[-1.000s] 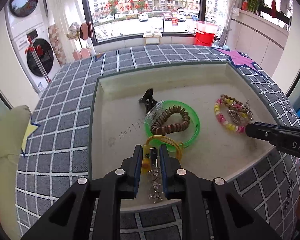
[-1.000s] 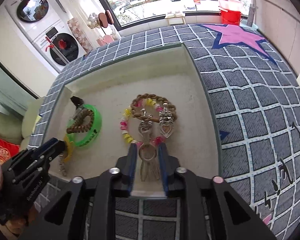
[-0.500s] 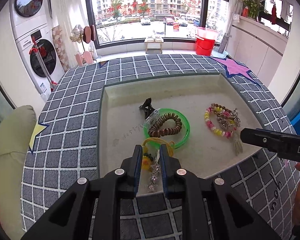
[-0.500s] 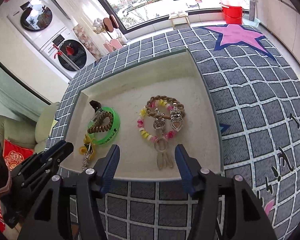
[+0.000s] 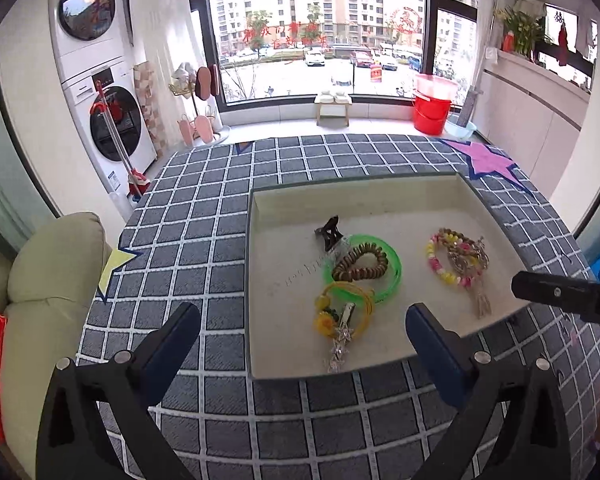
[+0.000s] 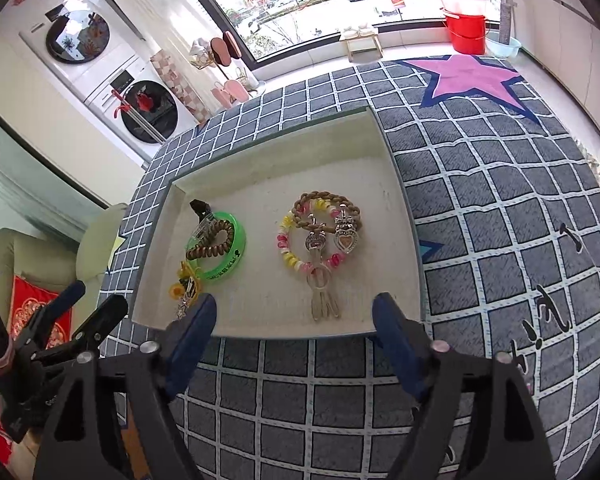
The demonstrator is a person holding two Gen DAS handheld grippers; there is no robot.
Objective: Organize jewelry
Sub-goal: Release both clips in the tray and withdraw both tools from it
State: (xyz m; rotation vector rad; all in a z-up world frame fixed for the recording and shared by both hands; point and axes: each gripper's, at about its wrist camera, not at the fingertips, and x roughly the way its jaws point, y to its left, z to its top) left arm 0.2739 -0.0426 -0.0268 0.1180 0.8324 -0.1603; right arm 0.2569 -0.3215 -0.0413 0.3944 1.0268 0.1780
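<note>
A white tray [image 5: 284, 320] [image 6: 396, 184] holds the jewelry. At its left lie a green bangle [image 5: 394, 268] [image 6: 236, 246], a brown coil band [image 5: 362, 264] [image 6: 212, 242], a black clip [image 5: 330, 232] [image 6: 198, 206] and a yellow band with a silver star charm [image 5: 340, 320] [image 6: 184, 292]. At its right lie a pink-yellow bead bracelet [image 5: 446, 276] [image 6: 290, 258], a brown braided ring [image 6: 324, 200] and a silver keychain [image 6: 324, 296]. My left gripper [image 5: 302, 326] is open and empty, pulled back before the tray. My right gripper [image 6: 294, 314] is open and empty too.
The tray sits on a grey checked cloth [image 5: 204, 208] with a pink star [image 6: 476, 76]. A cream cushion [image 5: 48, 264] lies at the left. Stacked washing machines [image 5: 100, 92] and a red bucket [image 5: 432, 108] stand on the floor beyond.
My left gripper opened, left the yellow band with the star charm in the tray and drew back. My right gripper opened wider after leaving the keychain and also backed away.
</note>
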